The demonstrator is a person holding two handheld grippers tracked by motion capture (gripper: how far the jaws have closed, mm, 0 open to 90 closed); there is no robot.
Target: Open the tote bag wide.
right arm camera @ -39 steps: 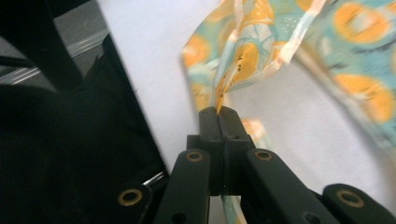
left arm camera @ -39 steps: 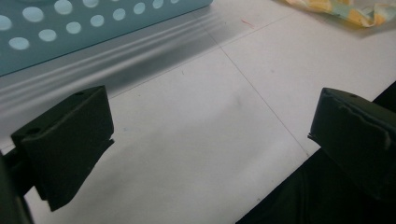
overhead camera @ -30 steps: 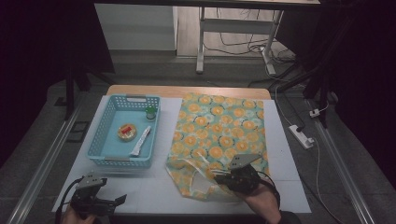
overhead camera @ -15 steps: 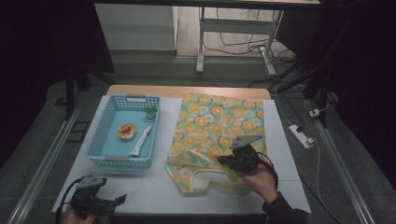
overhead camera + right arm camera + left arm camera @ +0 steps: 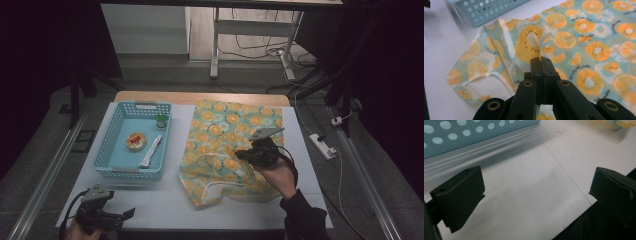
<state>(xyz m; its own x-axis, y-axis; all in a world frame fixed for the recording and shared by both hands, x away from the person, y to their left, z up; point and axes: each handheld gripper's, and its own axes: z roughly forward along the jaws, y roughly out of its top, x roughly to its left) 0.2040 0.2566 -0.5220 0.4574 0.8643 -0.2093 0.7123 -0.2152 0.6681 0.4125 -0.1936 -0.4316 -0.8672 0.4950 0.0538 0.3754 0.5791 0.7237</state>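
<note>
A fruit-print cloth (image 5: 227, 137) with orange slices on pale green lies on the white table (image 5: 165, 200), right of centre. My right gripper (image 5: 242, 154) is shut on a fold of the cloth (image 5: 534, 47) and holds that corner lifted and pulled back over the rest, so the near left part lies doubled and rumpled. In the right gripper view its jaws meet with the fabric pinched between them. My left gripper (image 5: 127, 214) rests low at the table's front left, open, with bare table (image 5: 529, 195) between its jaws.
A light blue perforated basket (image 5: 114, 150) stands at the left with a small round dish (image 5: 135, 141), a white tube (image 5: 150, 150) and a small green-capped jar (image 5: 161, 120) in it. Its wall (image 5: 461, 135) is close ahead of the left gripper. A power strip (image 5: 322, 146) lies off the right edge.
My right gripper has moved away from the near edge toward the cloth's middle, dragging the pinched corner up and over. The left gripper has stayed put.
</note>
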